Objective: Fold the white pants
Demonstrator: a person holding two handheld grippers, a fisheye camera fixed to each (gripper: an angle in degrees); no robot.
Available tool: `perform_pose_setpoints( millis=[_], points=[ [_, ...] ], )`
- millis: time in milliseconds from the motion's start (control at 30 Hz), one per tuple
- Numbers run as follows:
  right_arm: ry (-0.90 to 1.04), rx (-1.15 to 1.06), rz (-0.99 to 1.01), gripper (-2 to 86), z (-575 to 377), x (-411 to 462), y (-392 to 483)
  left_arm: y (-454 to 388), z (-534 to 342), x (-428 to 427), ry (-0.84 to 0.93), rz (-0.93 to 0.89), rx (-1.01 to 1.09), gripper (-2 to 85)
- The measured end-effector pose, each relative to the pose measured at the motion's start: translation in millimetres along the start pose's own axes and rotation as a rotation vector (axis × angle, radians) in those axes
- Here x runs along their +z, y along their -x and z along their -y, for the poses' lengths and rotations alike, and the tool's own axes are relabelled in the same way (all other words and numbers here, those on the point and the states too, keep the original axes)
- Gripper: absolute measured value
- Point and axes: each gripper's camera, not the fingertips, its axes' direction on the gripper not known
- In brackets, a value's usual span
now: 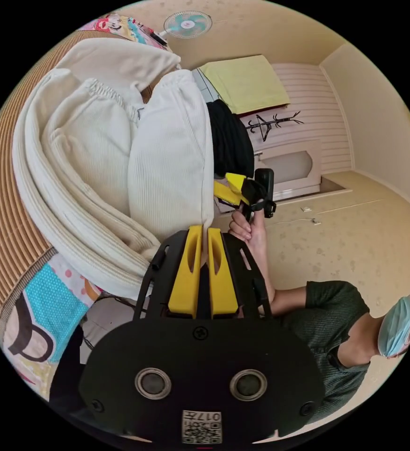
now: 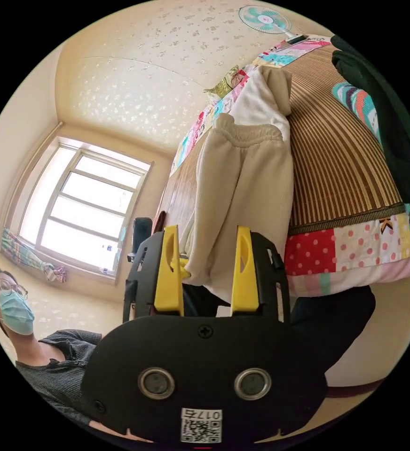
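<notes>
On the woven bamboo mat (image 2: 341,155) of a bed lie the white pants (image 1: 120,159), ribbed cloth folded in thick layers, elastic waistband gathered. Left gripper (image 1: 204,235) has its yellow jaws together, pinching the pants' edge. Right gripper (image 2: 207,239) stands with jaws apart, a cloth fold hanging between them. Left gripper view catches the right gripper in a hand (image 1: 249,230); right gripper view shows a window (image 2: 80,206).
</notes>
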Motion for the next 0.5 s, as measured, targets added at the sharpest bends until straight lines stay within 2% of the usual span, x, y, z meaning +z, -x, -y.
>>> perform_pose_setpoints(
  millis=[67, 133, 267, 367, 500],
  points=[
    [-0.018, 0.008, 0.007, 13.4, 5, 7, -4, -9, 10, 24, 0.090, -0.022, 0.042, -0.2],
    [-0.017, 0.040, 0.020, 5.8, 8, 12, -11, -19, 17, 52, 0.206, -0.052, 0.084, 0.2],
    [0.034, -0.068, 0.080, 1.7, -2, 1, -4, -26, 19, 43, 0.215, -0.084, 0.107, 1.2],
    [0.088, -0.180, 0.208, 1.2, -22, -21, 0, -26, 18, -2, 0.022, -0.095, 0.114, 1.7],
    [0.114, -0.125, 0.303, 1.2, -59, -47, -24, -8, 6, -54, -0.317, -0.001, 0.032, 11.6]
  ],
)
